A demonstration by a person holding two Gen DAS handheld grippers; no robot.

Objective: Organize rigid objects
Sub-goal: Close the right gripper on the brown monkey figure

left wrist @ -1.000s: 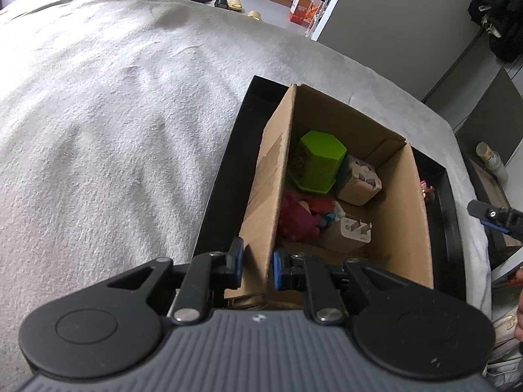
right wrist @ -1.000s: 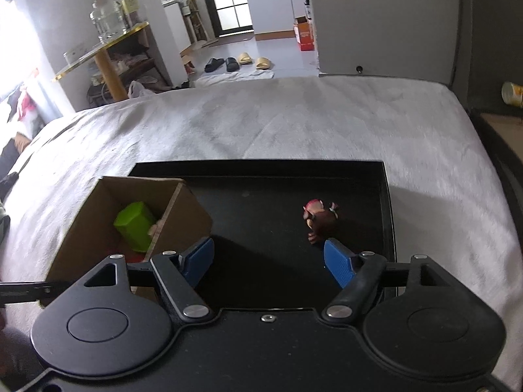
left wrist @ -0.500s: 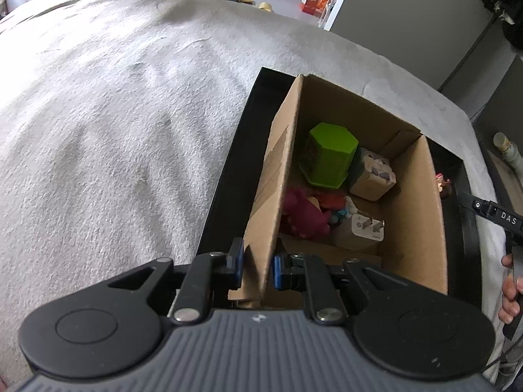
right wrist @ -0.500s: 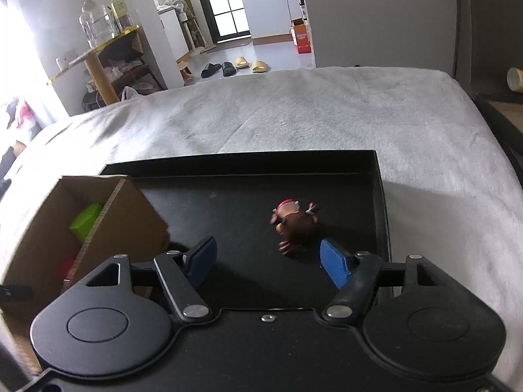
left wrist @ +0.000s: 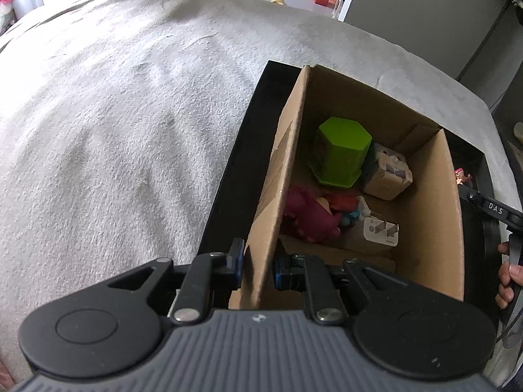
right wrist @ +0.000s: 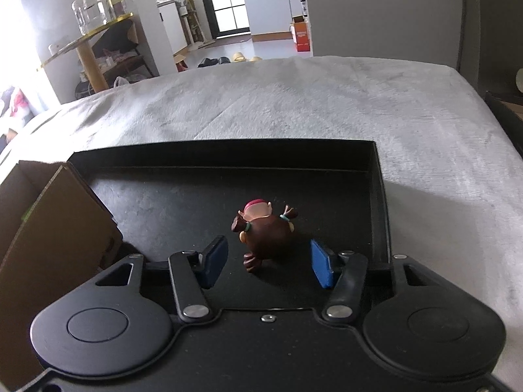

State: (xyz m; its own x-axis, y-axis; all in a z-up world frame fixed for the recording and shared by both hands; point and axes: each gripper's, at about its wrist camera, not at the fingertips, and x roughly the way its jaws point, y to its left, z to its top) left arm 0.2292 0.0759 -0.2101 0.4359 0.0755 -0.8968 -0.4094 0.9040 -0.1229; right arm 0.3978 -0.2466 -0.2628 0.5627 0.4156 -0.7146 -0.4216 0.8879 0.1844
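Lying between the wide-open right gripper [right wrist: 268,263], the figurine [right wrist: 266,236] is ungrasped.

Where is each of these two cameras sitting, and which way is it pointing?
Left wrist view: sits behind the left tongs, looking forward and down into the cardboard box, whose wall they clamp; the person's other hand shows at the right edge.
Right wrist view: sits behind the open right tongs, facing the brown figurine on the black tray.
Shared: box, tray, figurine, grey blanket.
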